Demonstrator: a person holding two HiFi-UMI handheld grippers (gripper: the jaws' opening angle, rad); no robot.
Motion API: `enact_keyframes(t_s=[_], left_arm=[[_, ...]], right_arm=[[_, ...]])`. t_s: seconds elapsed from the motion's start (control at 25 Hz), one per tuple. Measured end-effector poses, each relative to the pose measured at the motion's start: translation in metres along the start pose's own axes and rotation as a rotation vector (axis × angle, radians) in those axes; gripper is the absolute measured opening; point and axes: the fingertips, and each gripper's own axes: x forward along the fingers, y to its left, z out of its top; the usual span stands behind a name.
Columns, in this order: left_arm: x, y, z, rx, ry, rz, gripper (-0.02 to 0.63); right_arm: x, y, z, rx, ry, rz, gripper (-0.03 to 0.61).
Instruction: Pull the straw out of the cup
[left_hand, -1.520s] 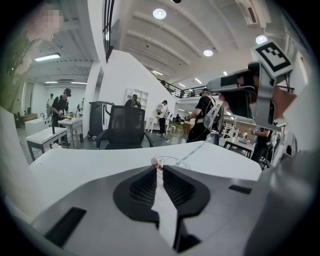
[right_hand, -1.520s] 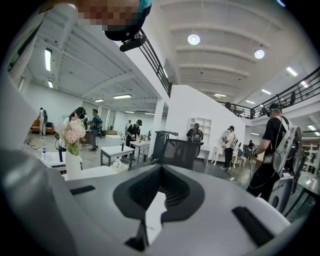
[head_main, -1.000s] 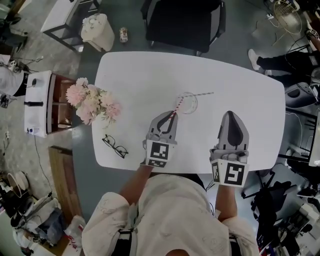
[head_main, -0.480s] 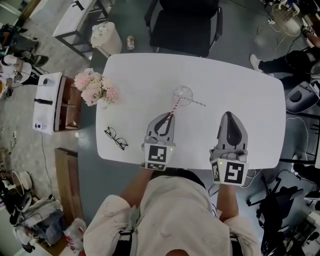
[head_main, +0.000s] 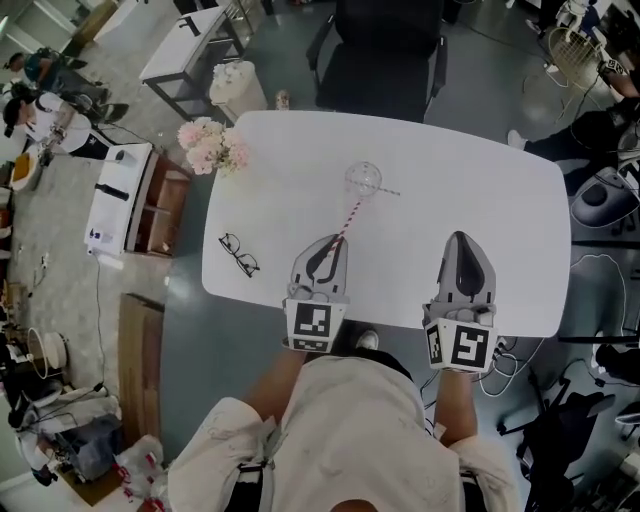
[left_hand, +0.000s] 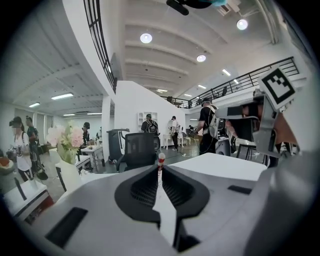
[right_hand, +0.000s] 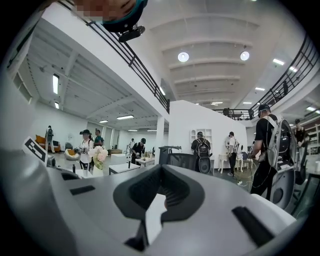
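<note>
I see the cup (head_main: 364, 180) at mid-bench (head_main: 480, 170). The straw (head_main: 350, 215) slants from it towards me into my left gripper's (head_main: 338, 240) jaws. My right gripper (head_main: 460, 240) is to the right, well apart. Glasses (head_main: 240, 254) lie near-left, flowers (head_main: 212, 147) stand at the far-left corner, and a chair (head_main: 385, 50) is behind the bench.

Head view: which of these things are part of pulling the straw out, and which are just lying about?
Part of the job:
straw, pinched in the left tool
cup

Just lying about:
eyeglasses
flowers
right tool, shut on nothing
</note>
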Motion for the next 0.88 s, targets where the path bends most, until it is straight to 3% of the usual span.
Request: enact_keyframes(t_s=[0.36,0.64,0.88], left_arm=[[-0.079,-0.026,0.049,0.047,-0.119,0.097,0.023],[-0.132,-0.036,0.100,0.039,-0.277,0.150,0.023],[-0.154,-0.039,0.117,0.105,-0.355,0.193,0.023]], right_arm=[[-0.061,-0.001,0.013,0.008,-0.070,0.041,0.000],[-0.092,0.000,0.029,0.004,-0.130,0.049,0.000],[-0.109,-0.006,0.046,-0.036,-0.191,0.038,0.000]])
